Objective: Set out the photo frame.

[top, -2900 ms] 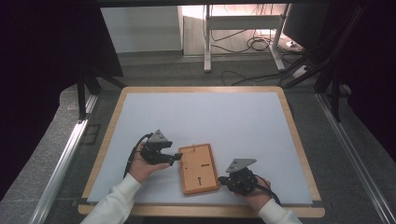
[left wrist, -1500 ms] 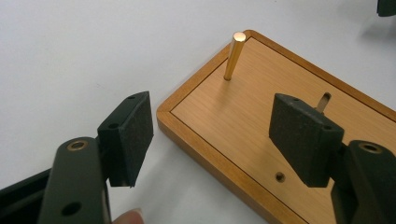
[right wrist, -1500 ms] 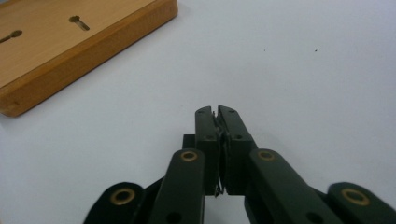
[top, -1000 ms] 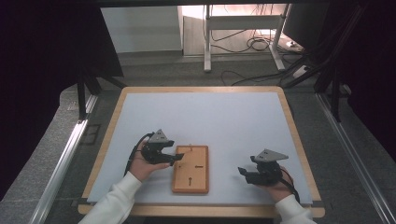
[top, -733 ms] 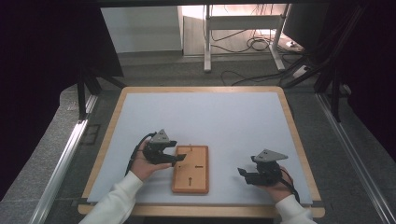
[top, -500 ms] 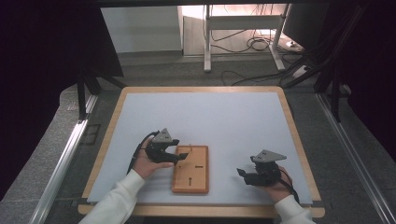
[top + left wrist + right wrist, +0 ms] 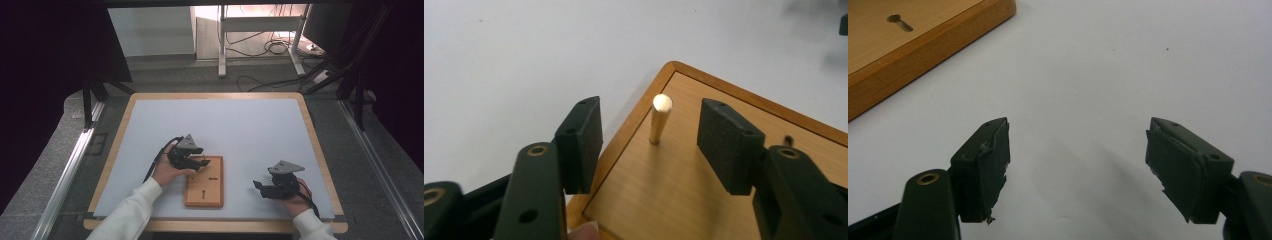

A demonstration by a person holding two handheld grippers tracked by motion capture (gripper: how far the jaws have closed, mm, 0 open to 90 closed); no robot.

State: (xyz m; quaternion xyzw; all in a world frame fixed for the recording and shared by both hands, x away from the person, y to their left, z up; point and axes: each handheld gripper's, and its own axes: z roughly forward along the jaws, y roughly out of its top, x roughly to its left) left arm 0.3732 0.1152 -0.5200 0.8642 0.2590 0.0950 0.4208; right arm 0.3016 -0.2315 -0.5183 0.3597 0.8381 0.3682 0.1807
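A flat wooden board (image 7: pixel 204 192) lies on the white mat near the table's front edge. A thin brass peg (image 7: pixel 658 120) stands upright in the board (image 7: pixel 684 190) close to its far left corner. My left gripper (image 7: pixel 200 162) reaches over that corner. Its jaws (image 7: pixel 651 127) have just been closing and stand on either side of the peg, with a gap on each side. My right gripper (image 7: pixel 257 186) rests open on the mat to the right of the board, nothing between its pads (image 7: pixel 1078 150). The board's edge (image 7: pixel 908 45) and a keyhole slot (image 7: pixel 899 22) lie beyond it.
A wooden rim (image 7: pixel 320 150) frames the white mat (image 7: pixel 235 125), whose far half is bare. Metal rails (image 7: pixel 70 170) run along both sides of the table. Cables (image 7: pixel 270 47) and a stand's legs lie on the floor beyond the far edge.
My left gripper has crept right onto the board's far left corner. The right gripper left the board's right edge earlier and has since held still. The board went from tilted to straight.
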